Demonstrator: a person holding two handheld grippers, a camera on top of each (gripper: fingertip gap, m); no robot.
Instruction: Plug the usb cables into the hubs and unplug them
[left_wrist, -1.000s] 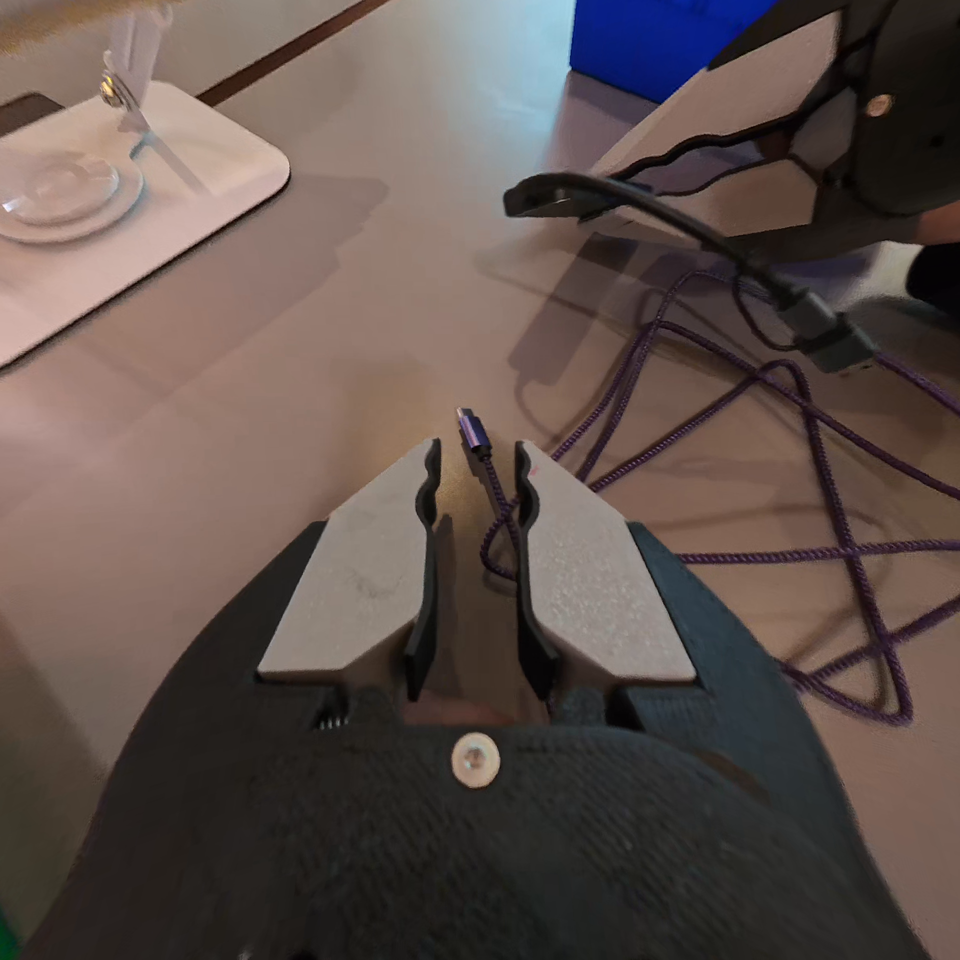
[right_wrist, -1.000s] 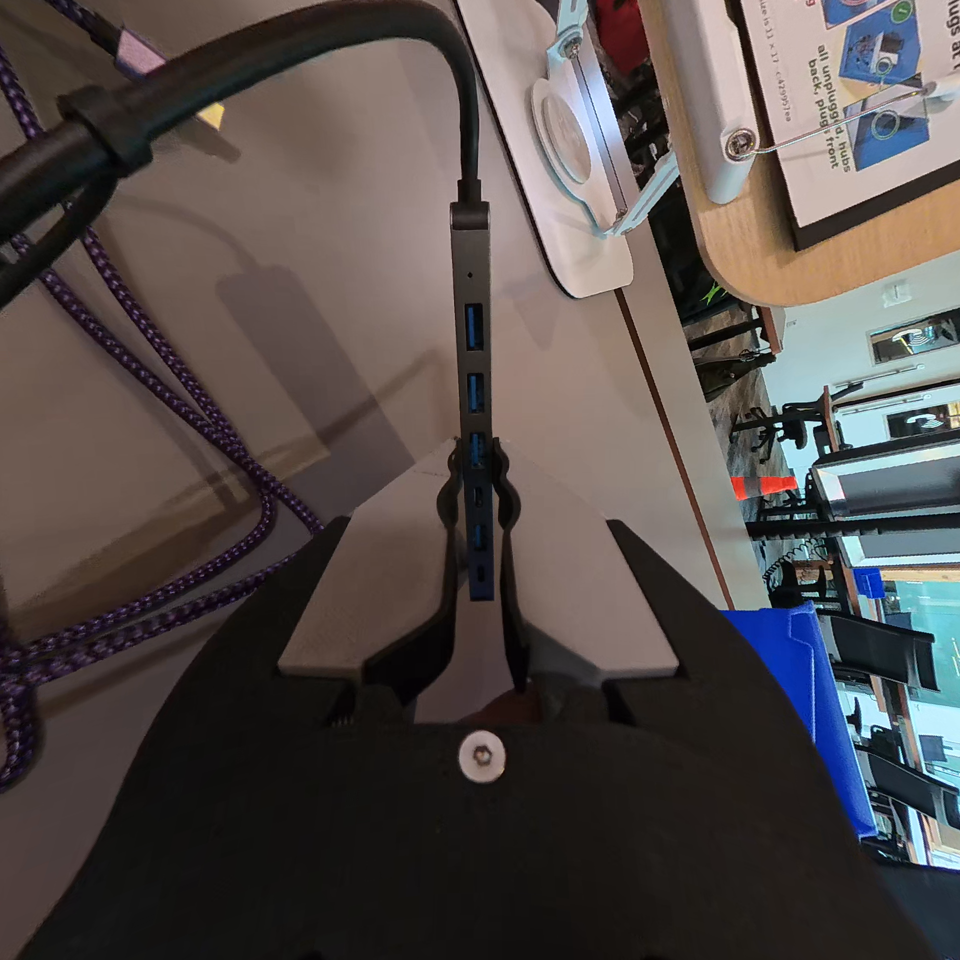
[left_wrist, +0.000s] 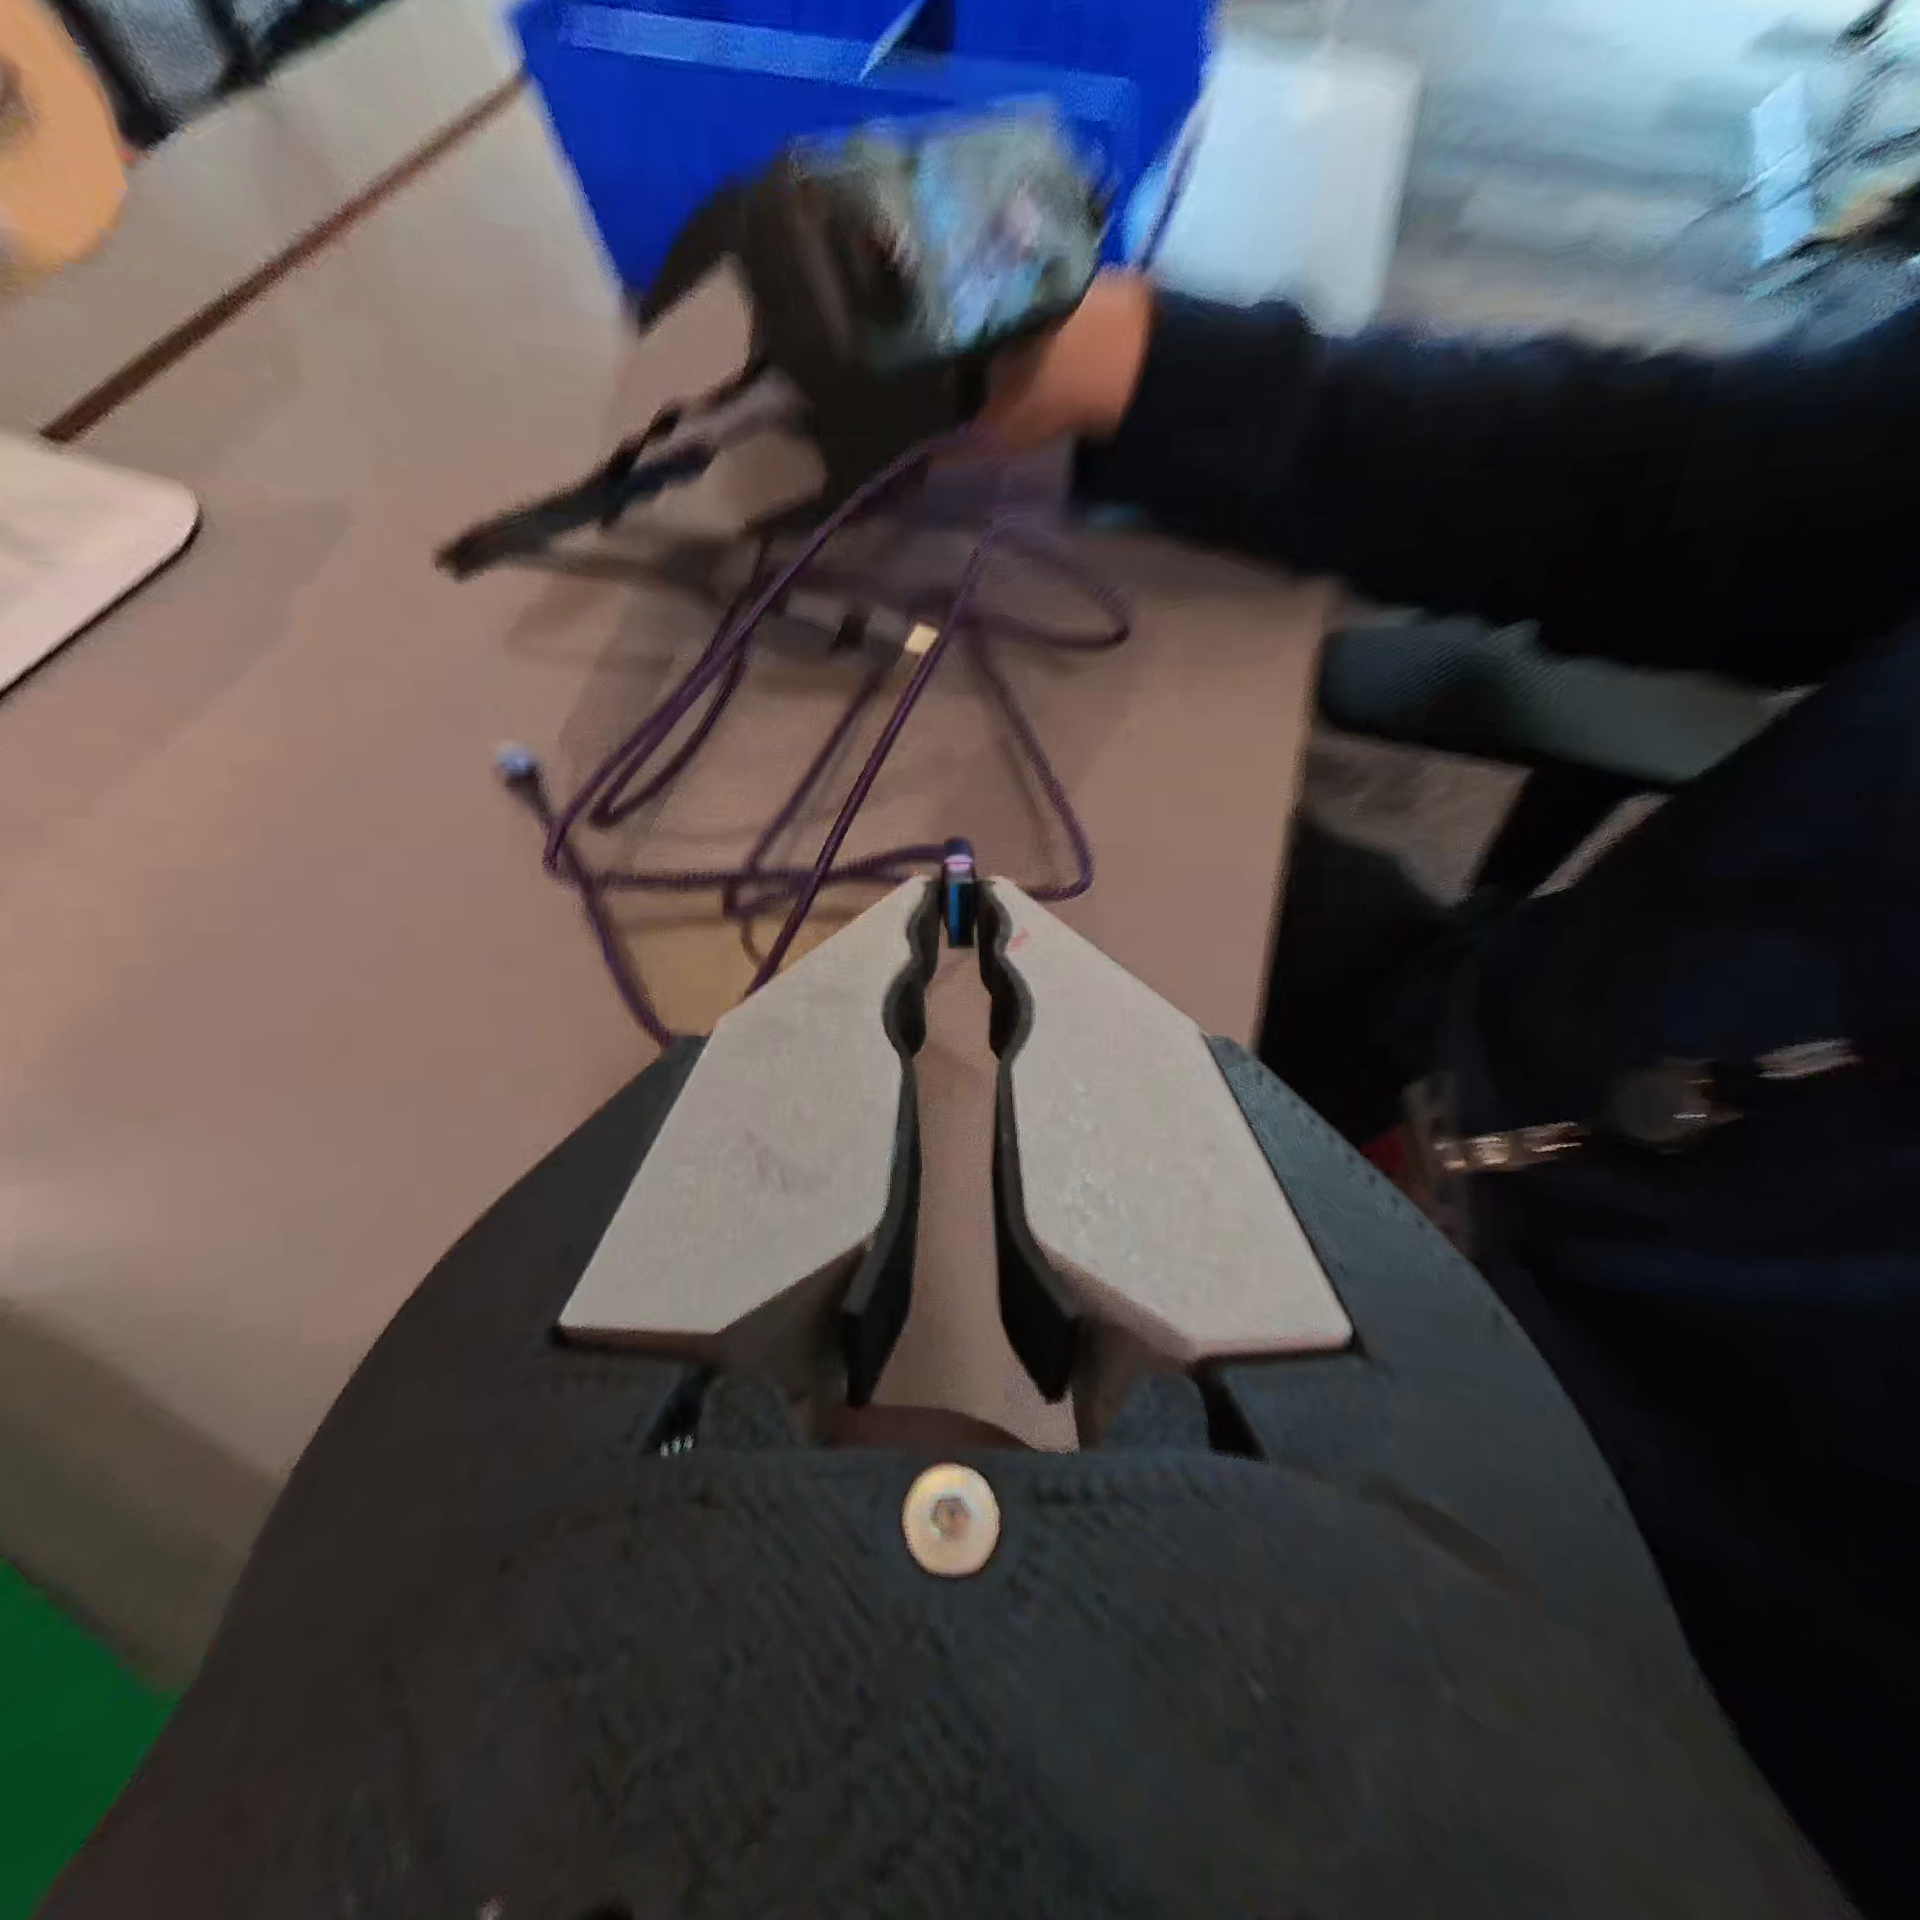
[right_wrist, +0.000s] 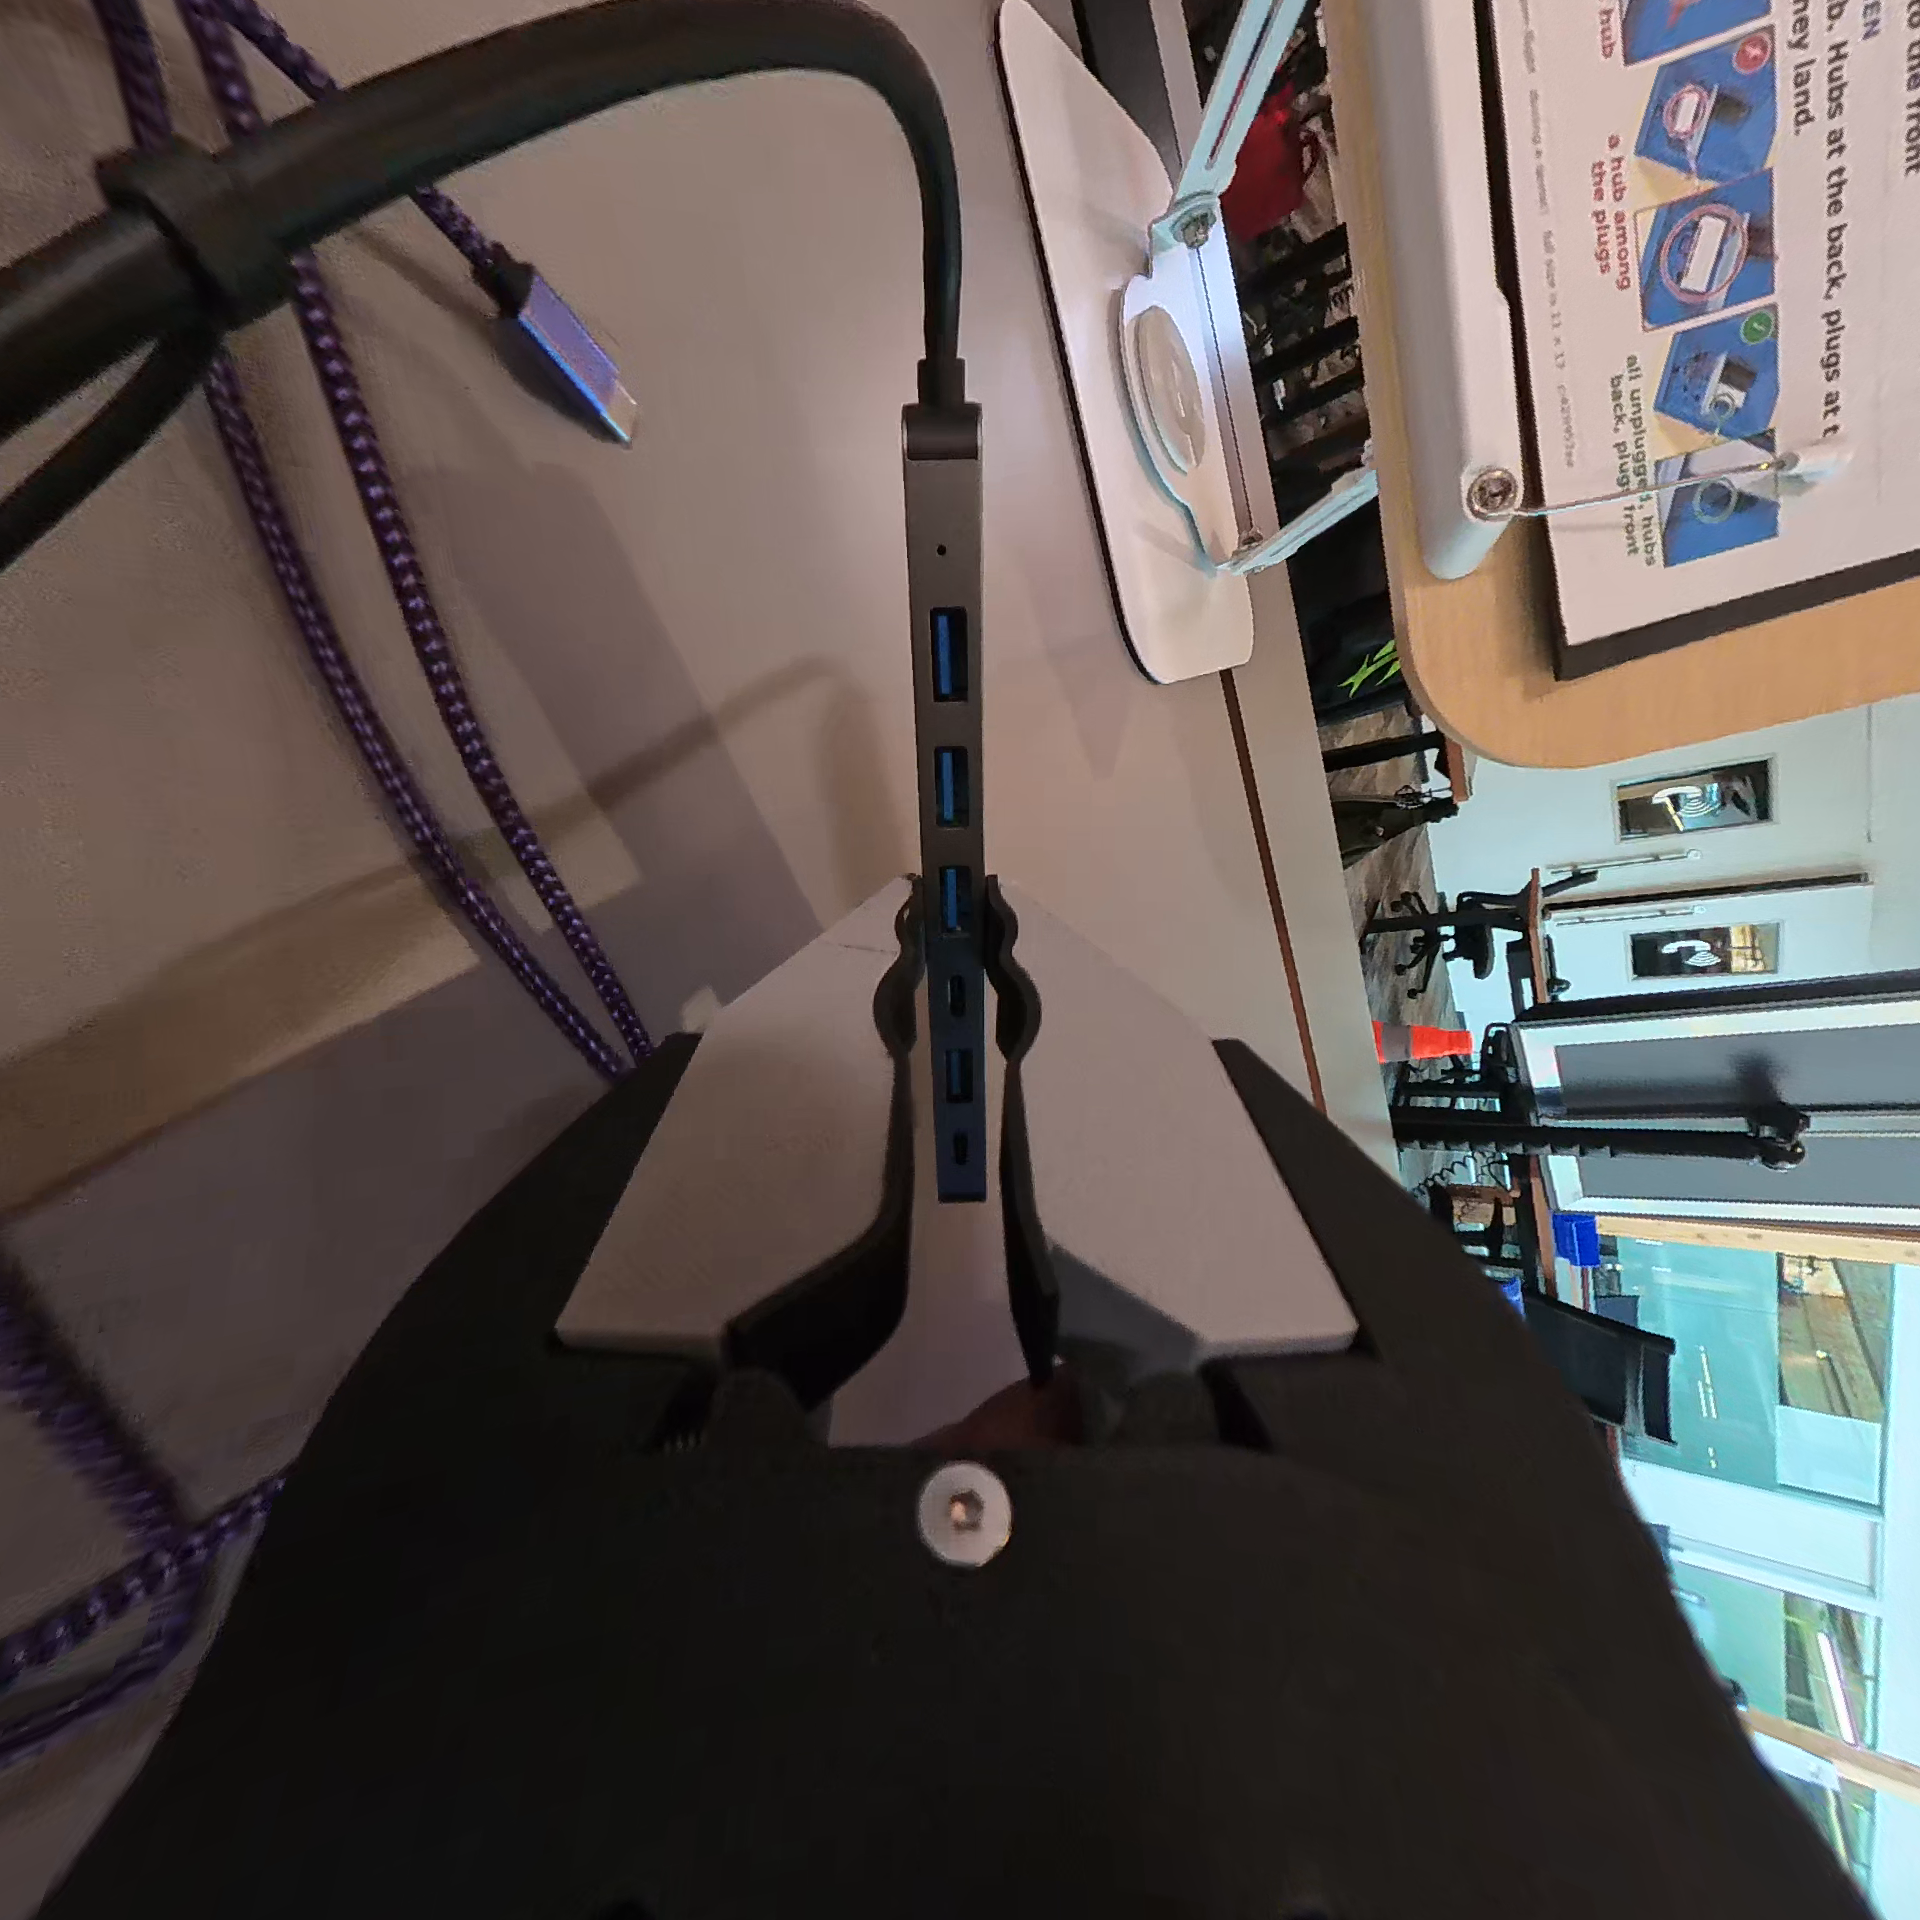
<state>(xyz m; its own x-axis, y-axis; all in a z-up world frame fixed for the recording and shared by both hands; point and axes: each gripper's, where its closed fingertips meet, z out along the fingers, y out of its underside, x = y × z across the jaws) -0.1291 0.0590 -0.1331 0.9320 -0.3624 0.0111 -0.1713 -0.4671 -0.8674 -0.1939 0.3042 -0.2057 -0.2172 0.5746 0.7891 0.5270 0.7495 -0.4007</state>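
A: Right, the left hand-held gripper (left_wrist: 958, 896) is clamped on a small dark plug (left_wrist: 958, 914) of a purple braided cable (left_wrist: 831, 831), pinched right at the fingertips and lifted above the beige worktop (left_wrist: 312, 831).

B: And the right hand-held gripper (right_wrist: 954, 904) grips a slim dark grey metal USB hub (right_wrist: 943, 727) edge-on, its jaws closed on the hub's lower half. Two blue ports sit clear above the fingertips, a third right between them.

A: A thick black lead (right_wrist: 520, 125) arcs out of the hub's top end and sweeps off to the left.

B: Just beside it a silver-tipped purple plug (right_wrist: 566, 353) hangs loose, touching nothing I can make out.

A: From the left wrist view the rest of the purple cable lies tangled on the worktop near its right edge, with the right hand-held gripper blurred above it in a dark-sleeved person's hand (left_wrist: 1070, 364).

B: A blue plastic bin (left_wrist: 831, 125) stands at the far edge behind it, and a white rounded mat (right_wrist: 1132, 416) lies by the other edge.
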